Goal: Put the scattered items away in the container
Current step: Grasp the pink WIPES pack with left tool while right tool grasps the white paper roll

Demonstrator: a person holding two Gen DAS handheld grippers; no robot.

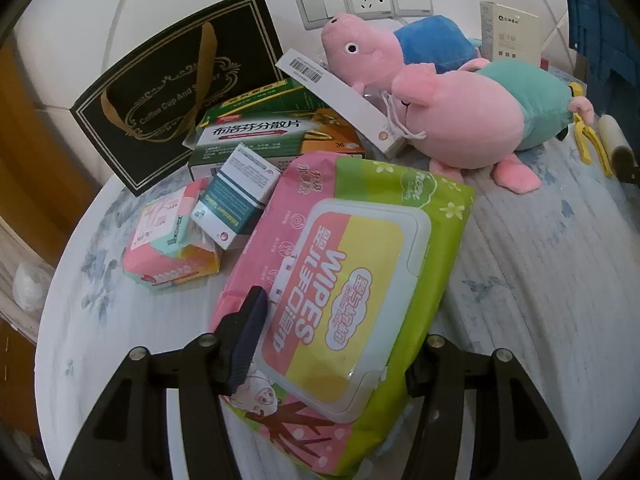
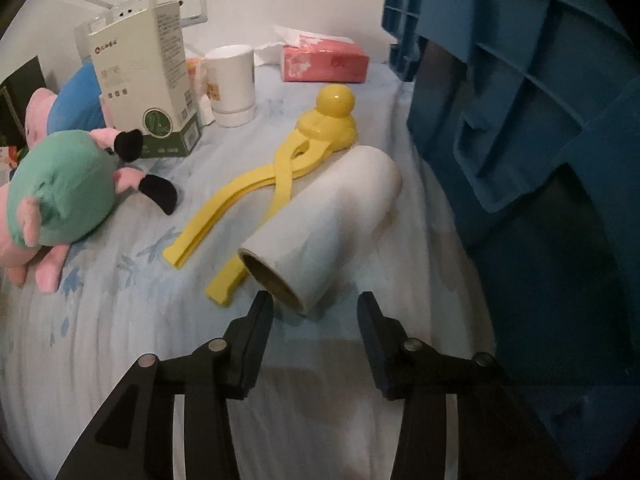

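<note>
My left gripper (image 1: 332, 336) is shut on a large pink and green wipes pack (image 1: 344, 280), its fingers pressing the pack's two sides. Behind the pack lie medicine boxes (image 1: 248, 136), a small pink tissue pack (image 1: 172, 236) and two pink pig plush toys (image 1: 460, 116). My right gripper (image 2: 316, 304) is open, its fingertips just short of the near end of a white roll (image 2: 324, 224) lying on the bed. A yellow duck clamp toy (image 2: 280, 172) lies left of the roll. The blue crate (image 2: 532, 120) stands at the right.
A black gift bag (image 1: 176, 80) stands at the back left by the wall. A white box (image 2: 148, 80), a white cup (image 2: 232, 84) and a pink tissue box (image 2: 324, 64) stand at the back of the bed. Wall sockets (image 1: 364, 0) are above.
</note>
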